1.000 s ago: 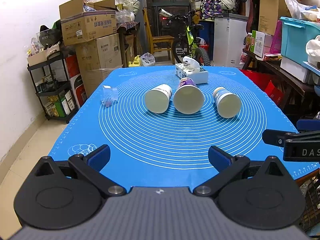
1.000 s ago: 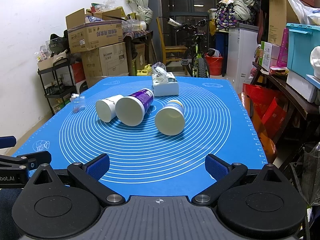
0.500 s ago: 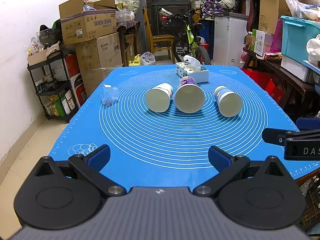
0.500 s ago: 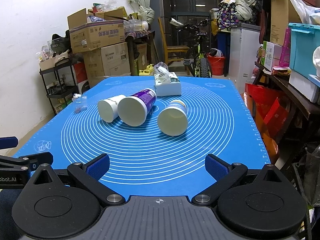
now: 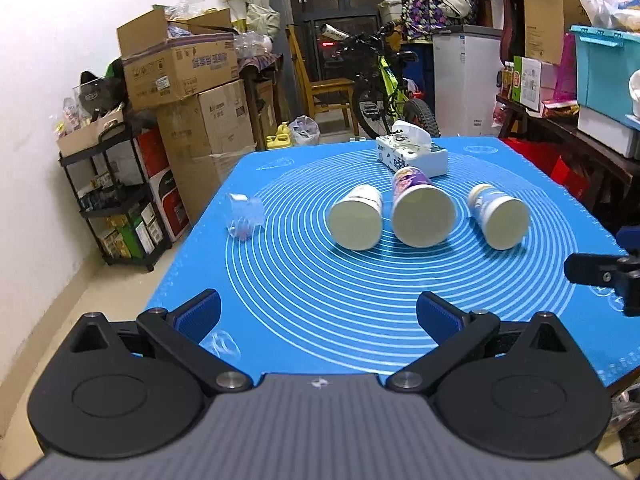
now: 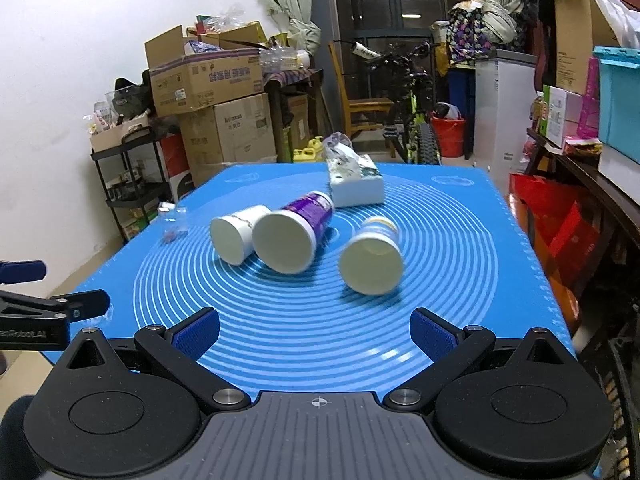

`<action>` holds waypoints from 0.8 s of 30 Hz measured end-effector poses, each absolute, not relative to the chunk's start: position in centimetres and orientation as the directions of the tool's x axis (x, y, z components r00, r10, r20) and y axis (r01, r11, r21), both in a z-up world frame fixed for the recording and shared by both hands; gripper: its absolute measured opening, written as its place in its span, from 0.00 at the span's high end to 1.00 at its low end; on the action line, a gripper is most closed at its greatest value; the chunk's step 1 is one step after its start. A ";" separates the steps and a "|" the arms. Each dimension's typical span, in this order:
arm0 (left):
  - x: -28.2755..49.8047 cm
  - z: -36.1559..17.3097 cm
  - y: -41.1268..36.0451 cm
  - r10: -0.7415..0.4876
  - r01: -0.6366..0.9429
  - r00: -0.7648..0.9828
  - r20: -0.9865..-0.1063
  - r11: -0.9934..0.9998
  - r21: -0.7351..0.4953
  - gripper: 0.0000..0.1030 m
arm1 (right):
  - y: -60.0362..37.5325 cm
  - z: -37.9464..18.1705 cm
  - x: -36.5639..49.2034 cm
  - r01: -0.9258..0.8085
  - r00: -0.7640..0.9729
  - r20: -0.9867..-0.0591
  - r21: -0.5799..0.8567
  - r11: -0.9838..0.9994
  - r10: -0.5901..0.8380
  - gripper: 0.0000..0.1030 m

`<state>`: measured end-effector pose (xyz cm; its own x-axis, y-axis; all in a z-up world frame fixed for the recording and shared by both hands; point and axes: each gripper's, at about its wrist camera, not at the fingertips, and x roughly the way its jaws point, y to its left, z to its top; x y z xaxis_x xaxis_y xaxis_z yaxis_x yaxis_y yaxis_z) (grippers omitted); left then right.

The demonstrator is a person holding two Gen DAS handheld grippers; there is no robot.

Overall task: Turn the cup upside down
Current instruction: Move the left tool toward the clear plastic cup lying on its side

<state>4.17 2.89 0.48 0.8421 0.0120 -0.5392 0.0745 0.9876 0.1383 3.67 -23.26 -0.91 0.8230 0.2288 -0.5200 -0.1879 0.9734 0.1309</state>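
Three paper cups lie on their sides on the blue mat (image 5: 360, 304), mouths toward me: a white cup (image 5: 355, 218) on the left, a larger purple cup (image 5: 422, 212) in the middle, and a white and blue cup (image 5: 498, 216) on the right. In the right wrist view they are the white cup (image 6: 236, 238), the purple cup (image 6: 290, 238) and the white and blue cup (image 6: 372, 260). My left gripper (image 5: 318, 316) is open and empty over the mat's near edge. My right gripper (image 6: 314, 332) is open and empty, short of the right cup.
A tissue pack (image 5: 412, 156) lies behind the cups. A small clear plastic cup (image 5: 245, 216) stands at the mat's left edge. Cardboard boxes (image 5: 188, 92), a shelf rack (image 5: 112, 196) and a bicycle (image 5: 384, 88) stand beyond the table. A cluttered side table (image 5: 580, 136) is at the right.
Both grippers have moved forward toward the cups, which look larger now. The jaws have stayed open and the cups have not moved.
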 end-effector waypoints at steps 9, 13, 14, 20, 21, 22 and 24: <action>10.6 0.2 6.3 0.004 0.137 0.853 -0.522 0.963 0.232 0.00 | -18.8 -0.3 8.0 -0.213 0.838 -0.491 0.108 0.971 0.238 0.02; 14.6 -0.6 8.3 0.007 0.169 0.857 -0.515 0.941 0.294 0.00 | -17.5 -0.6 10.2 -0.206 0.837 -0.494 0.116 0.972 0.236 0.02; 15.8 -0.9 9.0 -0.001 0.177 0.856 -0.517 0.940 0.292 0.00 | -17.2 -0.7 10.8 -0.202 0.836 -0.497 0.119 0.972 0.234 0.02; 22.2 -3.5 12.3 -0.046 0.252 0.856 -0.516 0.907 0.338 0.00 | -16.0 -1.8 13.7 -0.186 0.827 -0.512 0.138 0.973 0.231 0.02; 23.0 -3.9 12.6 -0.058 0.267 0.857 -0.513 0.900 0.345 0.00 | -15.9 -2.0 14.0 -0.187 0.828 -0.511 0.141 0.972 0.233 0.02; 23.8 -4.4 12.9 -0.074 0.283 0.860 -0.505 0.892 0.352 0.00 | -15.7 -2.2 14.3 -0.187 0.828 -0.510 0.144 0.972 0.235 0.02; 25.5 -5.3 13.7 -0.095 0.309 0.859 -0.503 0.879 0.362 0.00 | -15.4 -2.6 14.8 -0.188 0.826 -0.514 0.139 0.972 0.233 0.02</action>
<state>25.53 13.66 -5.31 0.8591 -0.0949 -0.5029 0.3091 0.8794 0.3621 14.84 -15.42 -2.56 0.8259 0.2329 -0.5135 -0.1876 0.9723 0.1393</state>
